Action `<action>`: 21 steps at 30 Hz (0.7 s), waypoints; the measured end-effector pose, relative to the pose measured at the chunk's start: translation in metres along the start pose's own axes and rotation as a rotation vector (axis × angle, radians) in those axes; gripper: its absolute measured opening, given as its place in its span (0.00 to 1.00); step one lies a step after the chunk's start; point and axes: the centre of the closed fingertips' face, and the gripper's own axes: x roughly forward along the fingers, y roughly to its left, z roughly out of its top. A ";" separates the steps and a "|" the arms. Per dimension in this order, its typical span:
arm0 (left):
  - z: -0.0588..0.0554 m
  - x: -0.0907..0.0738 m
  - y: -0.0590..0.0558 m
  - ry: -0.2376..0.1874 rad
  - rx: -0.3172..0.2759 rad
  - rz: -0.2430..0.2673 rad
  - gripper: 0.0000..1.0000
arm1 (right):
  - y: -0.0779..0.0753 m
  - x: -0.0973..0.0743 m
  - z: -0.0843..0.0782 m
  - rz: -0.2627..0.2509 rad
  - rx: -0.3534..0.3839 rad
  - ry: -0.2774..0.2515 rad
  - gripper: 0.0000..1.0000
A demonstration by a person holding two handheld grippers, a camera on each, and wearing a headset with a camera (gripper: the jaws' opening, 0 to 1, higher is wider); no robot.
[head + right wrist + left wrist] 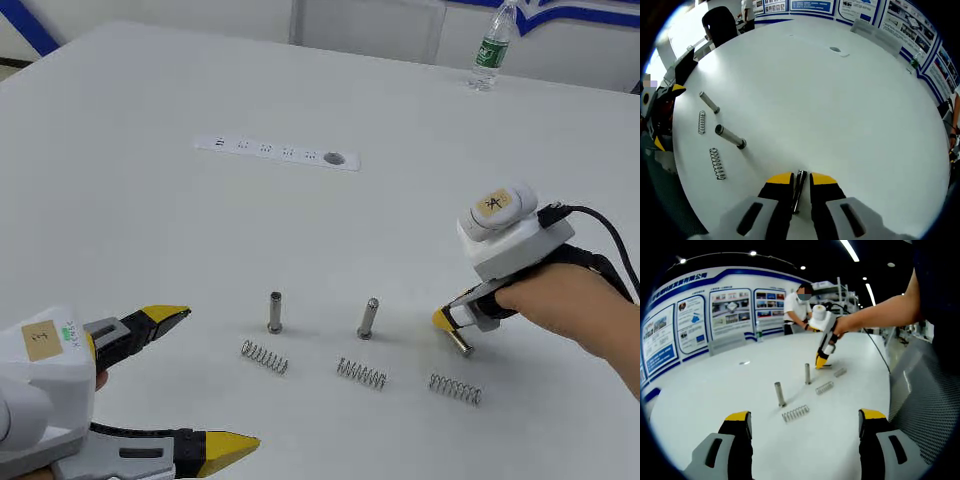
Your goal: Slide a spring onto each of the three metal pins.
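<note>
Danger first, I'd say: the third pin (799, 190) leans in the right gripper (801, 177), and if it is let go at that tilt it could topple and roll into the right spring (455, 389) just beside it.

Nearest us, the left gripper (223, 376) hovers with its jaws spread wide, holding nothing. Past it, the left spring (264, 356) and middle spring (361, 373) lie loose on the table (150, 200). Just behind them the left pin (275, 311) and middle pin (368, 318) stand upright and bare. Over at the right gripper, the jaws are pinched on that third pin.

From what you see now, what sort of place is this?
Probably a showroom or meeting room: a white table with a built-in socket strip, and blue display boards along the wall.
</note>
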 end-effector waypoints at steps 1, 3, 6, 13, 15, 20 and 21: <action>0.000 0.000 0.000 0.000 -0.001 0.000 0.90 | 0.001 0.001 0.000 -0.002 0.000 0.004 0.14; 0.000 0.000 0.000 0.000 -0.001 0.000 0.89 | 0.002 0.002 -0.001 -0.003 -0.001 0.014 0.13; -0.001 -0.001 -0.001 0.002 -0.001 -0.001 0.89 | 0.002 0.003 -0.002 -0.006 -0.004 0.025 0.12; -0.002 -0.002 -0.001 0.003 -0.004 -0.002 0.89 | -0.001 0.004 -0.003 -0.005 0.021 0.045 0.12; -0.002 -0.001 -0.001 0.003 -0.003 -0.003 0.88 | 0.000 0.004 -0.003 -0.004 0.023 0.054 0.11; -0.002 -0.001 -0.002 0.003 -0.004 -0.004 0.88 | 0.000 0.005 -0.002 -0.008 0.027 0.078 0.10; -0.001 -0.001 -0.002 0.002 -0.005 -0.003 0.88 | -0.001 0.005 -0.002 -0.007 0.031 0.082 0.10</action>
